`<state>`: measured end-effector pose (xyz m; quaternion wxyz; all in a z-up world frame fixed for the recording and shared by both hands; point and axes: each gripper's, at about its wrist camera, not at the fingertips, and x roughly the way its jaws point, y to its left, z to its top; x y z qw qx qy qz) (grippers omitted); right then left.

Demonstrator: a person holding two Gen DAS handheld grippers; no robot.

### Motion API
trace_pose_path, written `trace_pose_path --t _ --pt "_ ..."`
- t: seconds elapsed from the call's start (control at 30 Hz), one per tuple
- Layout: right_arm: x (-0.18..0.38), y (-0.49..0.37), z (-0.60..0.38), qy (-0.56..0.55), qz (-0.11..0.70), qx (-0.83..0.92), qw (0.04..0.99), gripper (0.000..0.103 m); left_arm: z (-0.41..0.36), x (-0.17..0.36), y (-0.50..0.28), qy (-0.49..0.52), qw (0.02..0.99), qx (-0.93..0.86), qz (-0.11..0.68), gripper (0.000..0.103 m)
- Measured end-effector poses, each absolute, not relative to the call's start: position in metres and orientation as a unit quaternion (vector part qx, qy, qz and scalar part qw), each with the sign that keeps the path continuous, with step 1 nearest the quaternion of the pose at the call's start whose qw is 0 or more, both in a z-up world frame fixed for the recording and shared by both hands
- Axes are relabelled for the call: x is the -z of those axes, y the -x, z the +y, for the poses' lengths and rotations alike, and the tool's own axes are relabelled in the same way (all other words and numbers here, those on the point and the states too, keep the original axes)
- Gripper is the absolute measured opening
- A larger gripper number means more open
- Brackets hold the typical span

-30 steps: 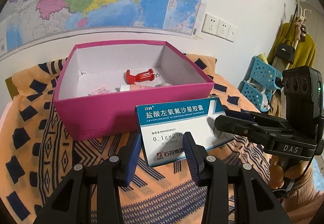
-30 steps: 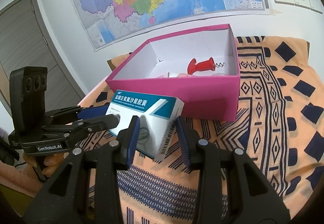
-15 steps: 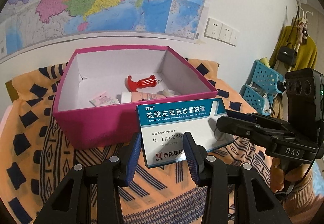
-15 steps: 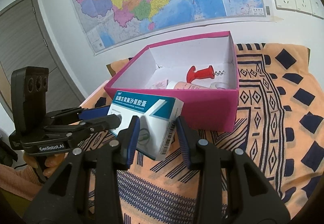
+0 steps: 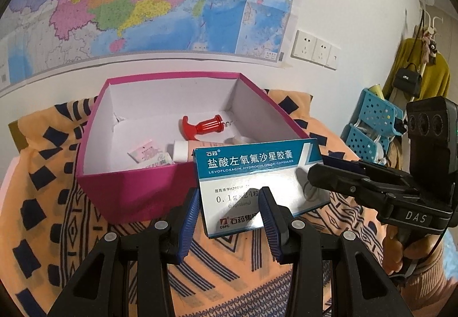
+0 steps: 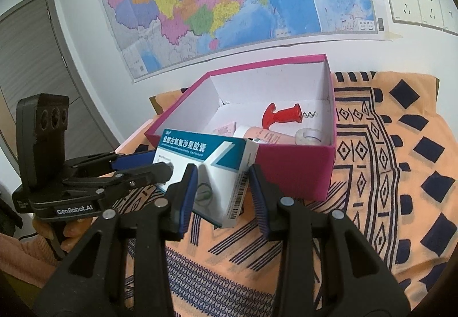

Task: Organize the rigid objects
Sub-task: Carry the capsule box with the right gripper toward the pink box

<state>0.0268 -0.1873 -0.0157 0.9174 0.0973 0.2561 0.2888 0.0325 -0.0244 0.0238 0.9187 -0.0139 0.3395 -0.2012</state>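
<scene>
The medicine carton (image 5: 257, 179) sits at frame centre, before the open box (image 5: 137, 191); inside the box lie a corkscrew (image 5: 204, 125) and tube (image 5: 194, 147).

Both wrist views face the pink box (image 5: 137, 191) closely from opposite sides

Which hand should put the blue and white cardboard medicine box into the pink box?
Probably left. Both the left gripper and right gripper clamp the medicine box, but the pink cardboard box's bare floor lies on the left; the red plastic corkscrew crowds the right.
</scene>
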Motion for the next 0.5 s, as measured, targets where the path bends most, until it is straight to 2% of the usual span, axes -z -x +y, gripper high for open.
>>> trace_pose_path --t 0.5 --pt "0.0117 -0.0337 -0.1892 -0.095 0.249 -0.29 0.919 0.04 -0.0271 -0.0306 -0.0416 0.01 0.922 0.198 0.333 0.042"
